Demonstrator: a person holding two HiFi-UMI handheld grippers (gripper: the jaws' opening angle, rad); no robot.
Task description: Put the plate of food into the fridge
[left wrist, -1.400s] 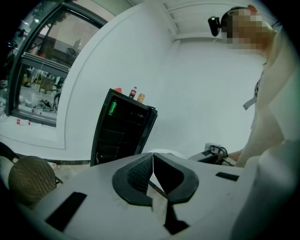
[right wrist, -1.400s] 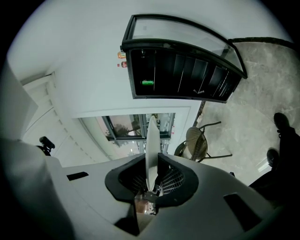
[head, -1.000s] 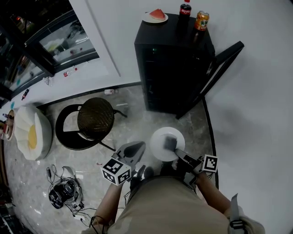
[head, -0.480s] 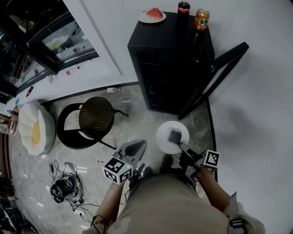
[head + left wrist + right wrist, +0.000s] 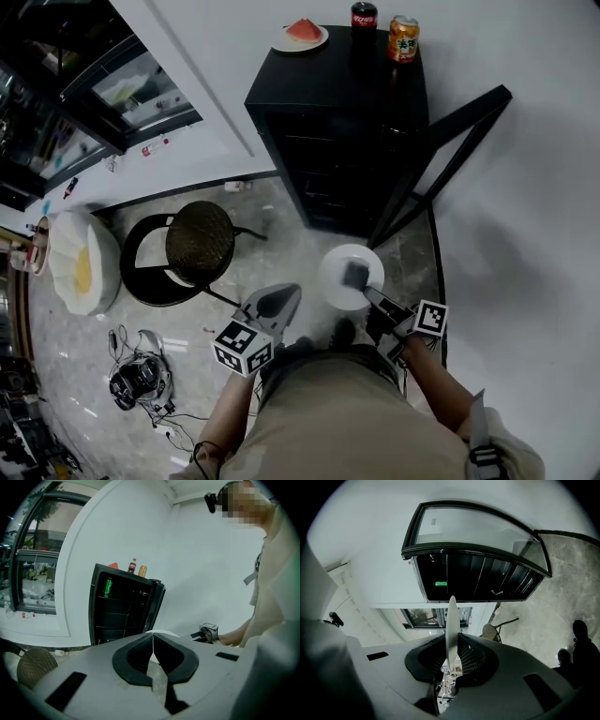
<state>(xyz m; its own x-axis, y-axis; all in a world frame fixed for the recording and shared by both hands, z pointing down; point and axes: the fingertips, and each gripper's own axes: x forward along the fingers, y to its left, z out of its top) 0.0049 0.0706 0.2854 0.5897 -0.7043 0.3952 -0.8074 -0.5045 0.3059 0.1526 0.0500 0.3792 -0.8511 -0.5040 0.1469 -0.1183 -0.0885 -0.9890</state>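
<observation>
My right gripper (image 5: 357, 277) is shut on the rim of a white plate (image 5: 337, 278), held level over the floor in front of the black fridge (image 5: 328, 112). I see no food on that plate. In the right gripper view the plate (image 5: 451, 620) stands edge-on between the jaws of my right gripper (image 5: 451, 645). A second plate with a red watermelon slice (image 5: 302, 34) rests on the fridge top. The fridge door (image 5: 441, 159) hangs open to the right. My left gripper (image 5: 274, 305) is shut with nothing in it, low and left of the held plate.
A cola bottle (image 5: 362, 17) and an orange can (image 5: 404, 37) stand on the fridge top. A green can (image 5: 107, 586) sits inside the fridge. A round stool (image 5: 197, 242) stands to the left, with cables (image 5: 141, 375) on the floor.
The fridge has come nearer in the head view. The right gripper has carried the plate a little forward toward the open fridge. The left gripper keeps its place.
</observation>
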